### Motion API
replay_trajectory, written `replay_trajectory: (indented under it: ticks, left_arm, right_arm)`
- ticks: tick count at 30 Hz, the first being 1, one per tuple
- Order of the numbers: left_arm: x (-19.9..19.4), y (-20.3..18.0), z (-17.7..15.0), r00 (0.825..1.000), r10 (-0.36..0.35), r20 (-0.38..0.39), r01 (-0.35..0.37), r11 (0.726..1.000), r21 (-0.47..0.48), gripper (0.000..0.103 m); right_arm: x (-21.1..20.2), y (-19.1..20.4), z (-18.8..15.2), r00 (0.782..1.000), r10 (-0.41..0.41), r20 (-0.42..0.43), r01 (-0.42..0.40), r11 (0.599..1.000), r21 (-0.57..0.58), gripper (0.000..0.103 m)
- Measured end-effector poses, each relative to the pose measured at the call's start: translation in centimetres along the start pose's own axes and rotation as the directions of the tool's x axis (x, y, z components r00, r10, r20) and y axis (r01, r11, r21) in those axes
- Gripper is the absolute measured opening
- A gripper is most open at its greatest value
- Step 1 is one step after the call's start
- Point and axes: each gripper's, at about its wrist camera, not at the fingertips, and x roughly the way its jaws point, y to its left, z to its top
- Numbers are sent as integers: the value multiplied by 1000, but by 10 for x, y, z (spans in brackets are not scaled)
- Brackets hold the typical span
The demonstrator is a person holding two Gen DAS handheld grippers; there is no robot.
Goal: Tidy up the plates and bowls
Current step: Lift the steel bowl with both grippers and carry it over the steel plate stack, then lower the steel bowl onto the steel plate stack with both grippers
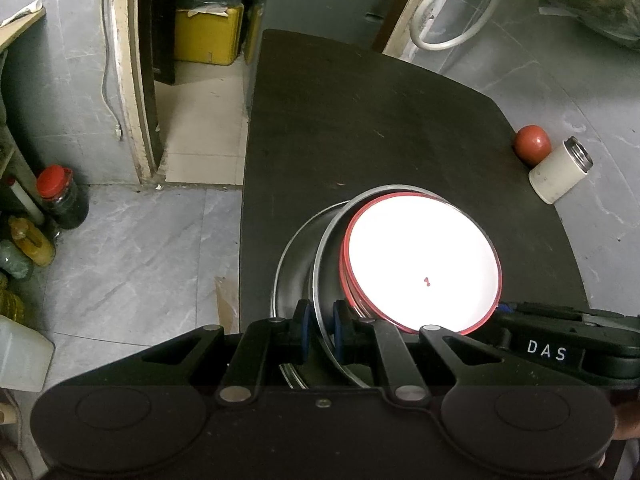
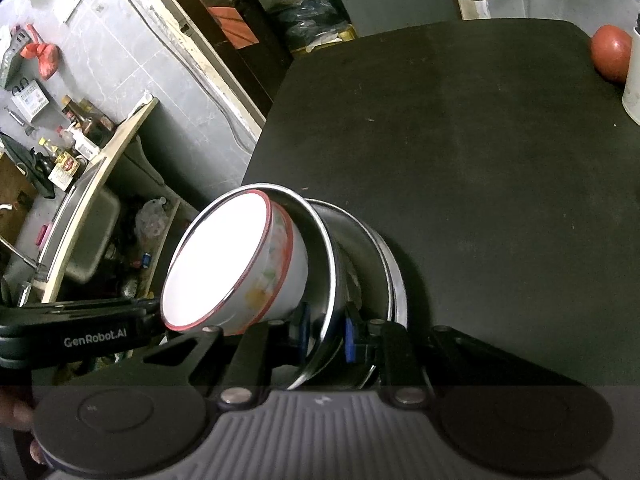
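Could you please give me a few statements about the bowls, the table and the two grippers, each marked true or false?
1. The white bowl has a red rim. True.
2. The white bowl sits flat on the dark table. False: it is tilted inside a steel bowl.
3. The left gripper has its fingers on either side of a steel bowl's rim. True.
4. The right gripper is far from the bowls. False: its fingers straddle a steel bowl's rim.
5. A red ball lies beside a white cylinder. True.
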Motion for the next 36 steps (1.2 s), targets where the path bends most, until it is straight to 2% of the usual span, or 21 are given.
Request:
replay_trajectory:
  ticks: [36]
  left_arm:
    - [0,-3,-1,1000,7,-27,-7,1000,-10,13]
  right_arm:
    - [4,10,3,999,-49,-22,48,998,-50,21]
